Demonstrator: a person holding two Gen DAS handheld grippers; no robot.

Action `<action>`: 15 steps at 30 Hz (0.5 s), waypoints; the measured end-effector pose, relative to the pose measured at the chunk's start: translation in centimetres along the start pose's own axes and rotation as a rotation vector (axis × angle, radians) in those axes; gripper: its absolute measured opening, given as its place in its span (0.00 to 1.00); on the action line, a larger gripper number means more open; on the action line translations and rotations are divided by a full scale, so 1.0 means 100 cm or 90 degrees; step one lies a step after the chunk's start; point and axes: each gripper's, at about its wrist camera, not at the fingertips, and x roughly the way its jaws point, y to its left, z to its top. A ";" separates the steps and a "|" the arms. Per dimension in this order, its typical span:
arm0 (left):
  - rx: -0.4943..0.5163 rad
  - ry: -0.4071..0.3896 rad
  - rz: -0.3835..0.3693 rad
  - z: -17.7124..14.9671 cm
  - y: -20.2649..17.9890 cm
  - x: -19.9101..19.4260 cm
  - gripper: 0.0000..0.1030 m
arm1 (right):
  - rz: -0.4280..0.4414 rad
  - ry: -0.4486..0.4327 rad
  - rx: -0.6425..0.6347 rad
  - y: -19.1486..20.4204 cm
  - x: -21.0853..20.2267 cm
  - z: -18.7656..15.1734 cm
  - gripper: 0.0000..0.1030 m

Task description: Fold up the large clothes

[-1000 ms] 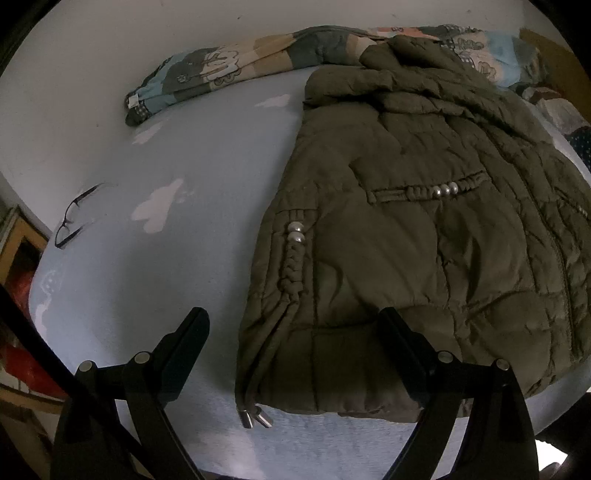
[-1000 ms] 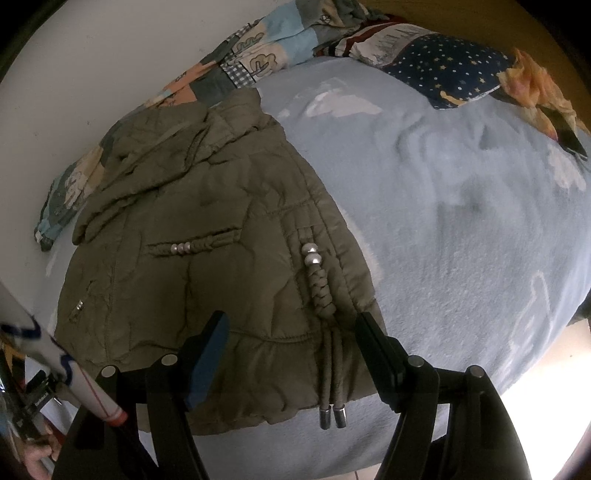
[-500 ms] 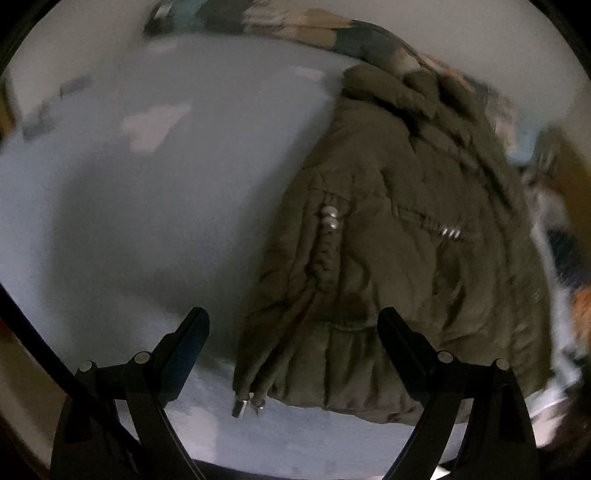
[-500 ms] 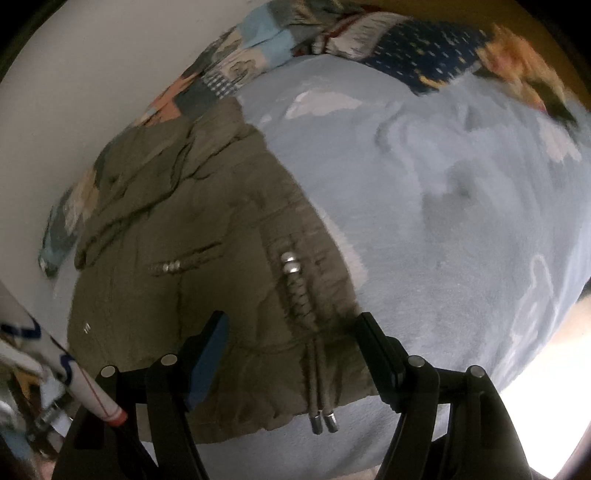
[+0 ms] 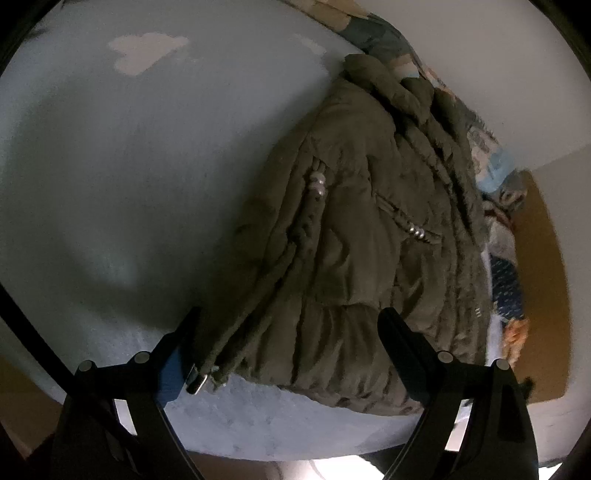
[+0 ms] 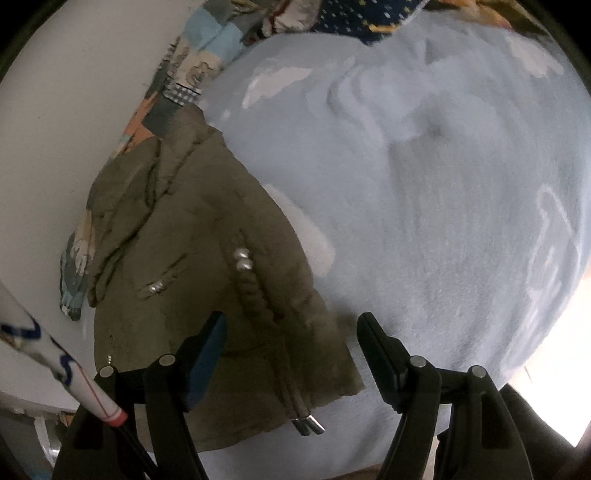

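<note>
An olive padded jacket [image 5: 354, 236] lies flat on a bed under a light blue blanket [image 5: 129, 177], collar toward the wall and hem toward me. My left gripper [image 5: 290, 317] is open low over the hem's left corner, with the hem between its fingers. The drawcord's metal tips [image 5: 197, 382] lie by the left finger. In the right wrist view the jacket [image 6: 192, 236] fills the left half. My right gripper [image 6: 291, 321] is open over the hem's right corner, and braided cords run between its fingers down to metal tips [image 6: 308, 424]. Neither gripper's pads press on the cloth.
A patchwork quilt [image 6: 199, 62] is bunched along the white wall behind the collar. A dark blue dotted pillow [image 6: 354, 14] lies at the bed's far end. A white pole with blue and red marks [image 6: 55, 365] crosses the lower left. Bare blanket [image 6: 461, 203] spreads to the right.
Both grippers have rolled and dropped toward the jacket's hem. The hem corners now sit between the fingers, and the glasses have left the left view. Both stay open.
</note>
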 end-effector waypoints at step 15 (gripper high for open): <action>-0.113 -0.048 -0.057 -0.023 0.005 0.003 0.89 | 0.116 0.023 0.045 0.012 0.024 -0.026 0.79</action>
